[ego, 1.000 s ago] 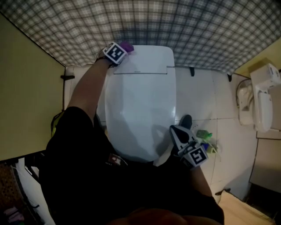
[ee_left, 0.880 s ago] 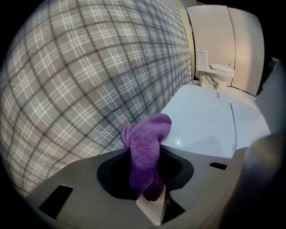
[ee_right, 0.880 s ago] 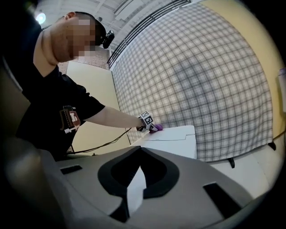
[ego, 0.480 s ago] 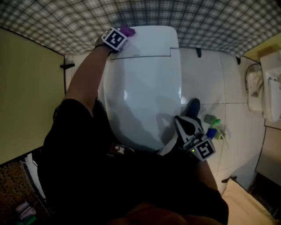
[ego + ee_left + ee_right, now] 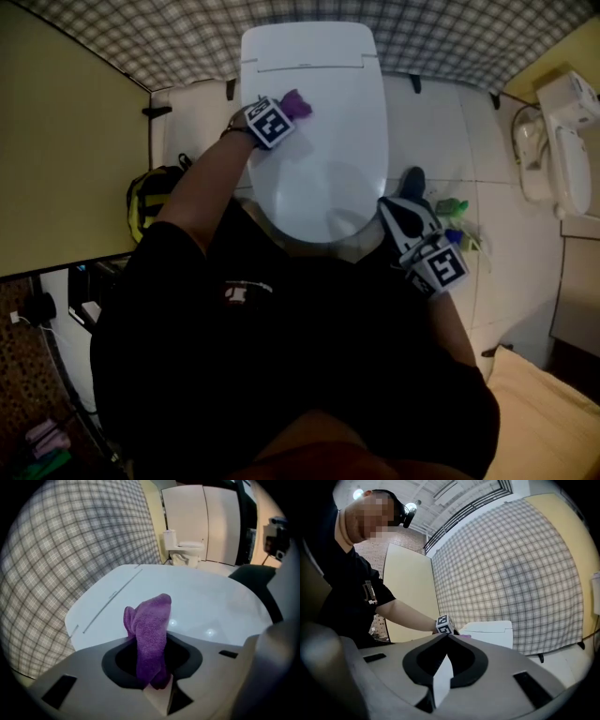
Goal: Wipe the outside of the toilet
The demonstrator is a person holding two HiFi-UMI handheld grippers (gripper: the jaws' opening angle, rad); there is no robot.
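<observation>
A white toilet (image 5: 323,141) with its lid down fills the top middle of the head view. My left gripper (image 5: 289,110) is shut on a purple cloth (image 5: 298,103), which rests on the lid's left part. In the left gripper view the purple cloth (image 5: 150,634) stands up between the jaws, over the white lid (image 5: 197,606). My right gripper (image 5: 401,214) hangs off the bowl's front right, jaws closed together with nothing in them. The right gripper view looks across at the toilet tank (image 5: 490,632) and the left gripper's marker cube (image 5: 445,624).
A checked wall (image 5: 169,37) runs behind the toilet and a yellow partition (image 5: 66,159) stands at the left. Green and blue bottles (image 5: 454,217) lie on the tiled floor right of the bowl. A second white toilet (image 5: 558,150) stands at the far right. A yellow-black bag (image 5: 150,202) sits left of the bowl.
My left gripper with the purple cloth has come forward from the tank's left corner onto the lid. The head view has shifted so the toilet sits higher in frame.
</observation>
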